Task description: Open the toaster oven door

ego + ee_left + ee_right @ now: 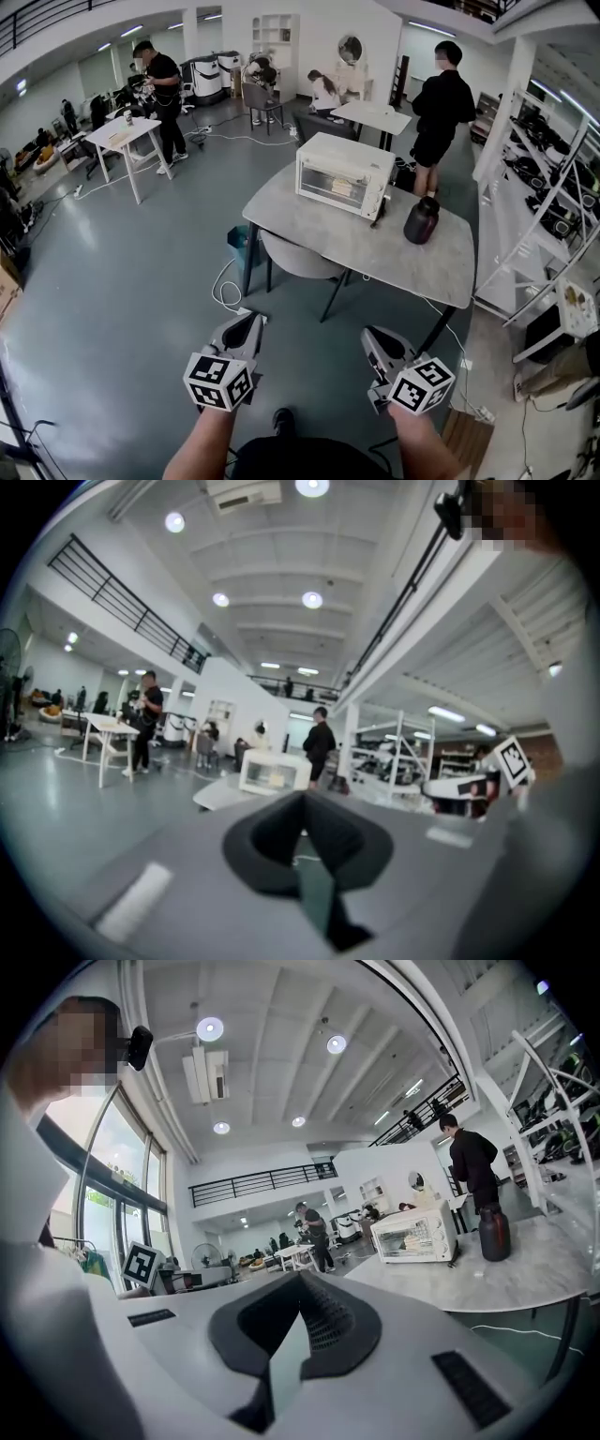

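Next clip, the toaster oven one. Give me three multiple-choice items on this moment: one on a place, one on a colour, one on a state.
1. Where does the dark jug stand?
A. on the table, right of the toaster oven in the head view
B. on top of the oven
C. on the floor

2. What colour is the toaster oven's casing?
A. black
B. white
C. red

3. How is the oven door?
A. hanging fully open
B. closed
C. taken off and lying on the table

Answers:
1 A: the jug stands on the tabletop beside the oven's right end.
2 B: the casing shows white in all three views.
3 B: the glass front sits upright and flush with the casing.
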`<state>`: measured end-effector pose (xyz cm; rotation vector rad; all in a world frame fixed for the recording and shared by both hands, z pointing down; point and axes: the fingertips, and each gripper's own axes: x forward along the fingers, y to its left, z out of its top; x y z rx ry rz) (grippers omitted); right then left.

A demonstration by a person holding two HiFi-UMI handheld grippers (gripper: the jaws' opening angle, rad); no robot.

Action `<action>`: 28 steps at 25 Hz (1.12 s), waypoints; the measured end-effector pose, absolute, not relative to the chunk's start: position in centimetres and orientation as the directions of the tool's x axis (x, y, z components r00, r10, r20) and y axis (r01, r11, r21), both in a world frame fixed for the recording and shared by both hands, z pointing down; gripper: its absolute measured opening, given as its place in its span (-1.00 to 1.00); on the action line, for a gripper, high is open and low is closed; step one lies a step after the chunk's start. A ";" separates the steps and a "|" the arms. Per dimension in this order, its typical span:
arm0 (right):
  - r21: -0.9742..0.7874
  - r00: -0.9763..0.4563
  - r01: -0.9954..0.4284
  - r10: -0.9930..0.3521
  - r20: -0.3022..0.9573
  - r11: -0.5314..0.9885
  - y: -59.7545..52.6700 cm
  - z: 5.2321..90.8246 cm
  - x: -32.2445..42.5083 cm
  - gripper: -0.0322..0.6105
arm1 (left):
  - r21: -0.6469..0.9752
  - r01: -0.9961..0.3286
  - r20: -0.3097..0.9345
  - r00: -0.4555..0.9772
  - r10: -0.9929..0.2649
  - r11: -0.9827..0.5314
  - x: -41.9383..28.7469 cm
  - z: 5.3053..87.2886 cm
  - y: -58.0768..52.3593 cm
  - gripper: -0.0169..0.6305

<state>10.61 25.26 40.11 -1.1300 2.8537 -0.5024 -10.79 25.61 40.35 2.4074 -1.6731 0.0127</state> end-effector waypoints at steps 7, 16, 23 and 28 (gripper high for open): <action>-0.303 -0.737 -0.665 -0.665 0.121 0.682 19.9 40.7 5.9 -0.92 | 0.029 -0.918 0.142 0.396 -0.907 -0.396 -13.4 40.6 20.7 -0.92; -0.347 -0.721 -0.673 -0.685 0.109 0.653 15.7 41.3 4.0 -0.92 | 0.108 -0.887 0.185 0.461 -0.868 -0.448 -13.9 42.5 16.0 -0.92; -0.379 -0.725 -0.662 -0.681 0.105 0.647 10.8 41.7 3.6 -0.92 | 0.146 -0.886 0.211 0.463 -0.861 -0.440 -14.0 43.2 11.0 -0.92; -0.388 -0.735 -0.647 -0.672 0.088 0.656 5.5 42.5 3.6 -0.92 | 0.146 -0.898 0.216 0.439 -0.872 -0.415 -14.5 44.0 6.9 -0.92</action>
